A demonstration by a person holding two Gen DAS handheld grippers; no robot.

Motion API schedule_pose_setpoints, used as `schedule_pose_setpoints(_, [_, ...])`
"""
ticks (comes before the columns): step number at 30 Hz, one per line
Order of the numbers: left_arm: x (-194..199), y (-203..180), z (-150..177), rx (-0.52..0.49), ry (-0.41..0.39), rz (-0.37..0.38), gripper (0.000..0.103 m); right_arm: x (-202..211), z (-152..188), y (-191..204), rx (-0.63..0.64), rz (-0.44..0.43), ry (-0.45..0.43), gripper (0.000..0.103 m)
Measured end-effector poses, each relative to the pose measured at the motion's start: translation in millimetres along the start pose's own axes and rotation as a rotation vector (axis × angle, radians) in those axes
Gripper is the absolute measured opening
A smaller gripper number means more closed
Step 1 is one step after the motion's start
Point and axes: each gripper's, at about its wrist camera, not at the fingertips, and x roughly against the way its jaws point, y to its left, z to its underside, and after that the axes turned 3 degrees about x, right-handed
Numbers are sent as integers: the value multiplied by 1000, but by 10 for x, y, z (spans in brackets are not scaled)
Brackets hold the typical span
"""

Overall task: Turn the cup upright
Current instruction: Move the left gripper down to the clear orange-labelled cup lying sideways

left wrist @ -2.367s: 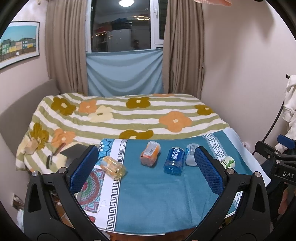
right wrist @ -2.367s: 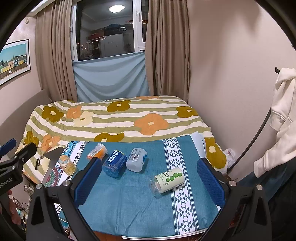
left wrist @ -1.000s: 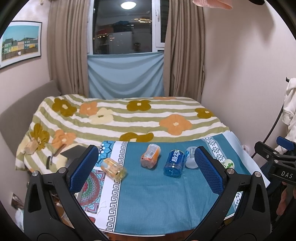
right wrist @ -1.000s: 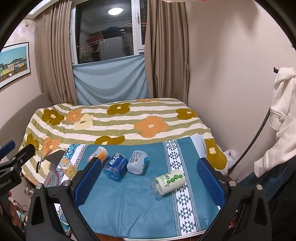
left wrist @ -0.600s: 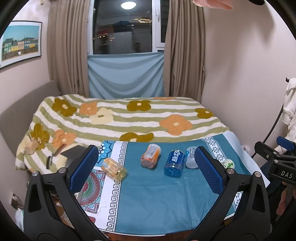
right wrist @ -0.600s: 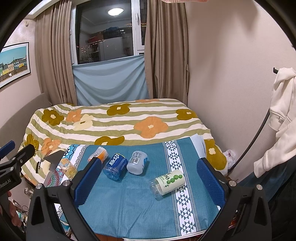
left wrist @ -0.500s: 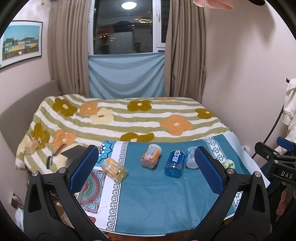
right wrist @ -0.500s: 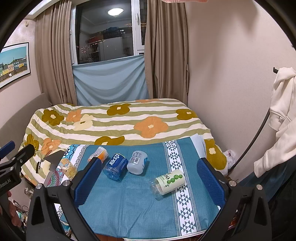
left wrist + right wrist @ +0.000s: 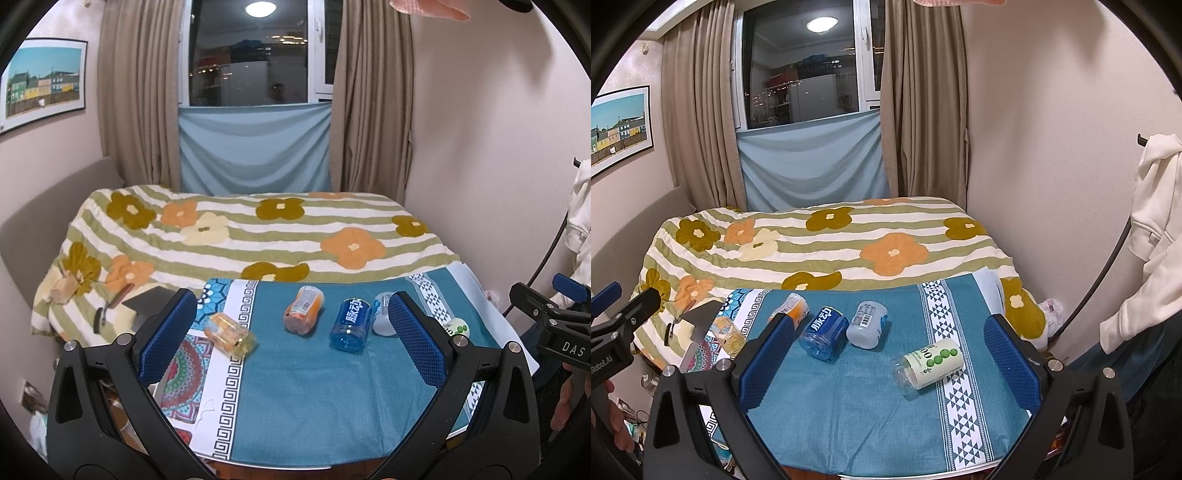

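Both tongs (image 9: 291,332) (image 9: 886,354) gape, empty; left pad (image 9: 768,354) half-hides orange cup (image 9: 792,308).

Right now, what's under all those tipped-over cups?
The cups, like the blue cup and green-dotted cup, lie on a teal patterned cloth. The cloth covers whatever is beneath, so the table surface itself cannot be seen.

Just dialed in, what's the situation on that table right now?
Nothing is being handled yet. The left gripper and right gripper both hang above the near edge of the teal tablecloth, jaws wide open and empty. Five cut-bottle cups all lie on their sides: the yellow cup furthest left, then the orange cup, the blue cup, the clear cup, and the green-dotted cup nearest the right gripper. None is upright.
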Motion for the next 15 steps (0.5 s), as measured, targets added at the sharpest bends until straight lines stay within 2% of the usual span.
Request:
schedule_pose_setpoints(6, [-188, 131, 21, 44, 84, -58, 103, -142, -33, 93, 38, -45, 21, 103])
schedule_pose_setpoints(15, [-709, 491, 40, 128, 213, -173, 103, -695, 54, 294, 105, -161, 103, 103])
